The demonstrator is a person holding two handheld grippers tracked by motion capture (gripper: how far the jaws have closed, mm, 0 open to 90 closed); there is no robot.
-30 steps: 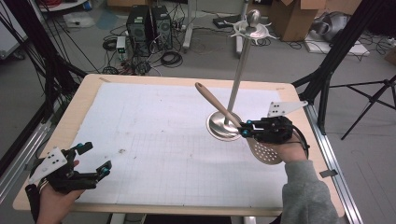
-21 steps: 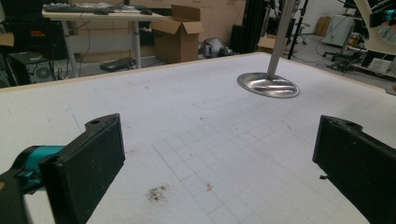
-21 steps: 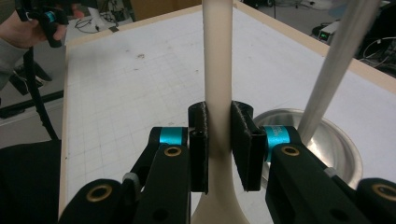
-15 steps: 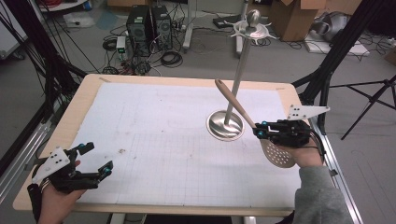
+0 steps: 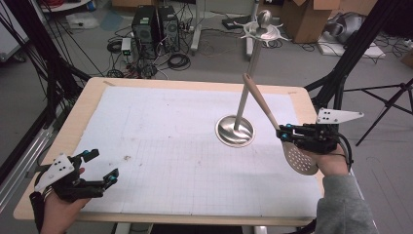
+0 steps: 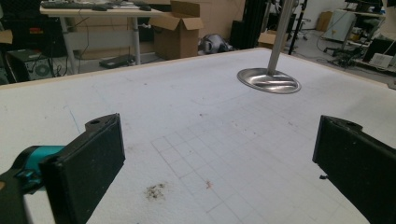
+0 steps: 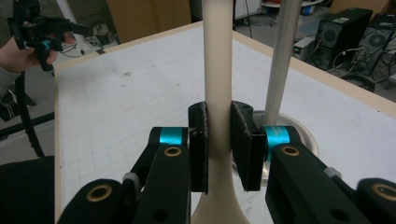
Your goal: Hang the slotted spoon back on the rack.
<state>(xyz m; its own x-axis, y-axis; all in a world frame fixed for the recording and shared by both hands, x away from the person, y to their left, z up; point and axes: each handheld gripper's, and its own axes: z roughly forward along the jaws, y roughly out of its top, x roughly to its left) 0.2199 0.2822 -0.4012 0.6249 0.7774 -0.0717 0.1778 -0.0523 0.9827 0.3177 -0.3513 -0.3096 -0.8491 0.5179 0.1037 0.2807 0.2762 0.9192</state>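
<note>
Gripping the slotted spoon (image 5: 281, 134) by its neck, the right gripper (image 5: 287, 134) holds it at the table's right edge, pale handle tilted toward the hanging stand (image 5: 243, 97), likely for hooking. The left gripper (image 6: 215, 163) waits, jaws wide and empty. The right gripper view shows pads (image 7: 201, 140) clamping the cream handle.

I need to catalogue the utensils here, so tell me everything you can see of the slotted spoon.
The slotted spoon looks like pale wood or plastic: a long round handle widening into a flat oval head pierced with small holes. The right gripper is shut on its neck just above the head. It is held tilted, handle up and leftward across the metal stand, head hanging over the table's right edge.
</note>
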